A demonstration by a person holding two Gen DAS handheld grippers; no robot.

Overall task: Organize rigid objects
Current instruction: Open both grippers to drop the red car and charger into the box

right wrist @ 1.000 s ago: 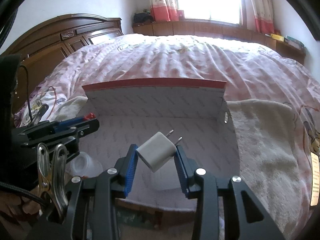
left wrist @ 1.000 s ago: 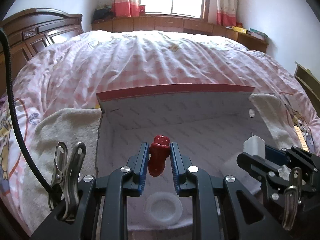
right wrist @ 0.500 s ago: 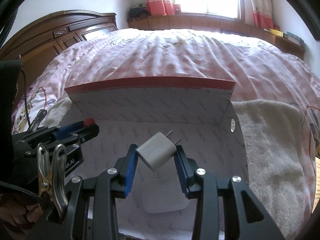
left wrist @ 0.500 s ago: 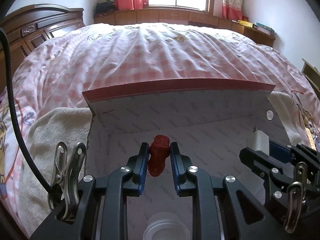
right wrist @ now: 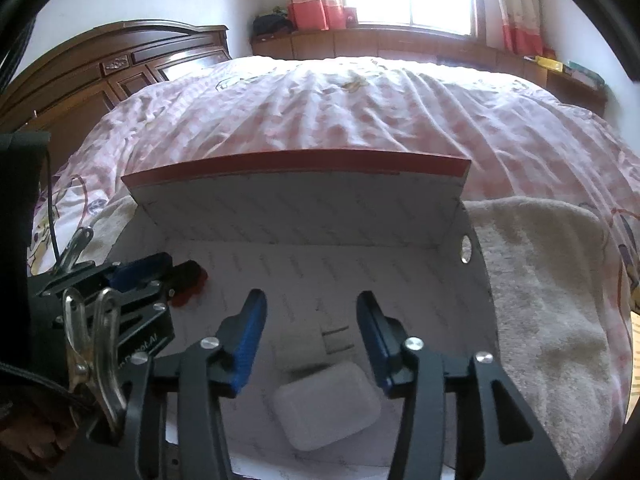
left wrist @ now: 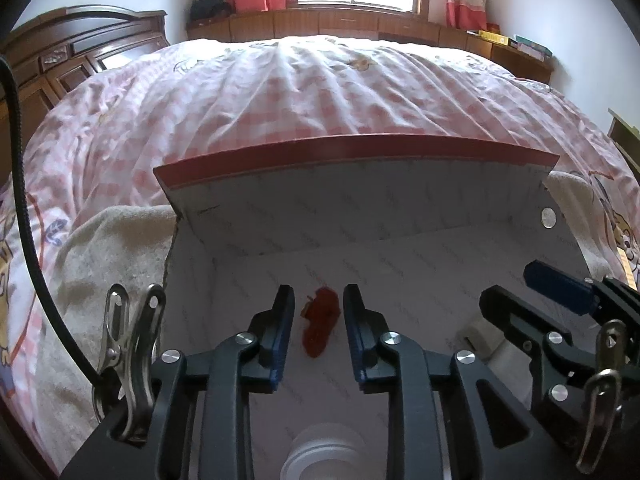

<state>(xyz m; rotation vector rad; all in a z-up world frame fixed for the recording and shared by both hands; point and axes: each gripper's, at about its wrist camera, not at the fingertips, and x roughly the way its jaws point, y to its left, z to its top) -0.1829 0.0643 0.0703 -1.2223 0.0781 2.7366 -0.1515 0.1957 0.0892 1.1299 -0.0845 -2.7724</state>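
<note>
Both wrist views, read from the lower edge upward. At the bottom centre of the left view we see the rim of a white lid [left wrist: 320,454] on the box floor. Above it the left gripper [left wrist: 318,330] has just been opening; its jaws stand narrowly apart, and the red toy [left wrist: 320,326] shows between them, touching neither pad as far as we can tell, so we judge it released onto the floor. At the lower right of that view the right gripper's dark frame crosses in front of the white plug.

In the right view, a white case [right wrist: 326,416] lies at the bottom centre, inside the box. Just above it the plug [right wrist: 304,346] rests on the floor with its prongs pointing right. The right gripper [right wrist: 310,330] has also just been opening; its jaws stand moderately wide on either side of the plug, gripping nothing. At middle left the left gripper [right wrist: 160,276] appears with the toy [right wrist: 190,284] at its tip.

Farther up, the box [right wrist: 296,206] shows its white back wall and red top edge across the middle of the frame. A towel [right wrist: 540,264] flanks it, and the pink bed [right wrist: 360,112] fills the upper half.

We judge four items now placed: lid, case, toy and plug. Both grippers have yet to leave the box. We see no loose rigid object outside it, so what is left of the task cannot be told from here.
</note>
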